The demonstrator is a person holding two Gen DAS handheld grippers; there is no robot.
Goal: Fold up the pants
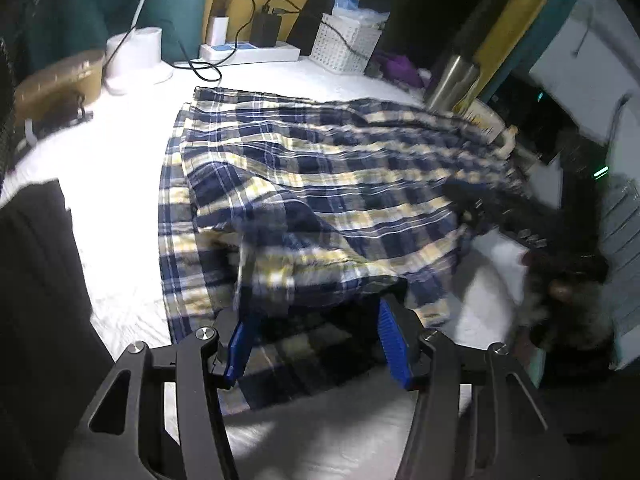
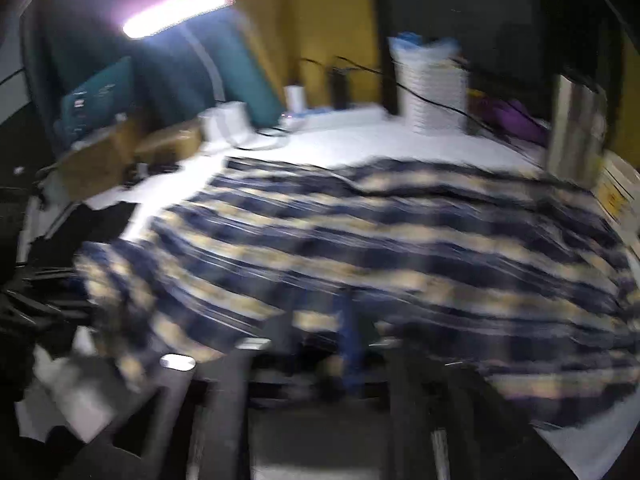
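The pants [image 1: 320,184] are navy, cream and yellow plaid and lie spread over a white table, with a lifted fold near me. In the left wrist view my left gripper [image 1: 316,320] has its blue pads [image 1: 394,344] wide apart, the near edge of the pants lying between and just above them; it grips nothing. The right gripper appears there as a dark blurred shape [image 1: 492,208] at the pants' right edge. In the blurred right wrist view the pants [image 2: 360,248] fill the middle, and my right gripper [image 2: 352,344] looks closed on their near edge.
A white table [image 1: 120,168] carries a power strip [image 1: 250,53] with chargers and cables, a white basket [image 1: 346,42], a steel cup [image 1: 450,80], a white round object [image 1: 136,54] and a tan case [image 1: 56,84] along its far and left sides. A dark chair back [image 1: 36,280] stands at left.
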